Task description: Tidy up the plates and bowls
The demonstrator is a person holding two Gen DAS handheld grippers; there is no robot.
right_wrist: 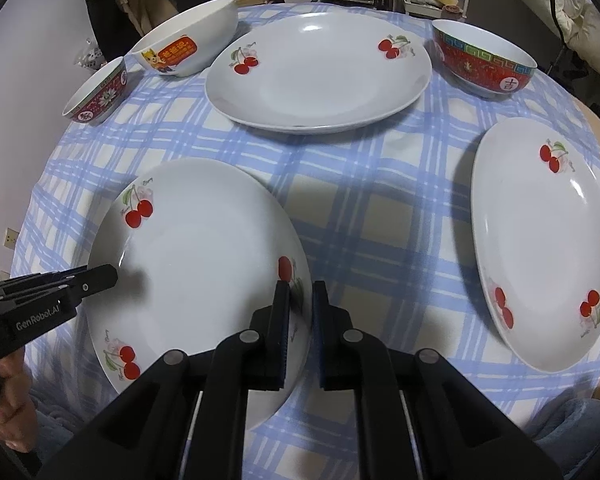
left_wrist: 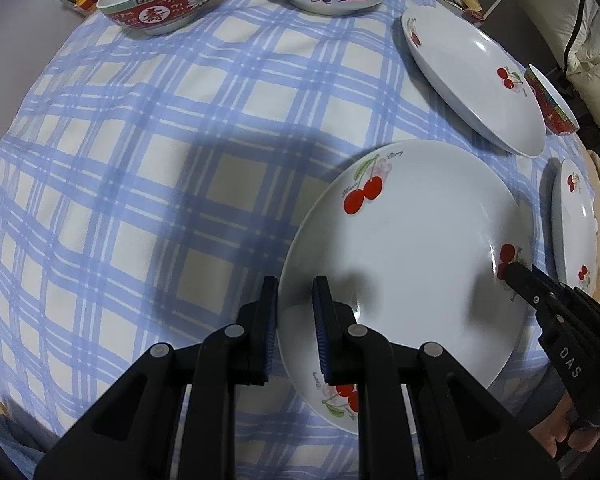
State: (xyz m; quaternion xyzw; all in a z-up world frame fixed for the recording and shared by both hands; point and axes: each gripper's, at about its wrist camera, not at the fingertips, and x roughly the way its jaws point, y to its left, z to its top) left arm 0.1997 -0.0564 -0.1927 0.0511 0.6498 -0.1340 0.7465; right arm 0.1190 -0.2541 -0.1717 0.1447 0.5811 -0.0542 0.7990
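Observation:
A white cherry plate (left_wrist: 412,256) lies near the front of the checked tablecloth; it also shows in the right wrist view (right_wrist: 204,264). My left gripper (left_wrist: 296,312) is shut on its left rim. My right gripper (right_wrist: 300,312) is shut on its right rim and shows at the right in the left wrist view (left_wrist: 516,276). My left gripper also shows in the right wrist view (right_wrist: 100,276). Two more cherry plates lie at the back (right_wrist: 316,76) and at the right (right_wrist: 540,240).
A white bowl with a cartoon dog (right_wrist: 188,44) and a red patterned bowl (right_wrist: 98,94) stand back left. Another red bowl (right_wrist: 484,60) stands back right. Shelves with books and clutter are behind the table. The blue checked cloth (right_wrist: 380,220) covers the table.

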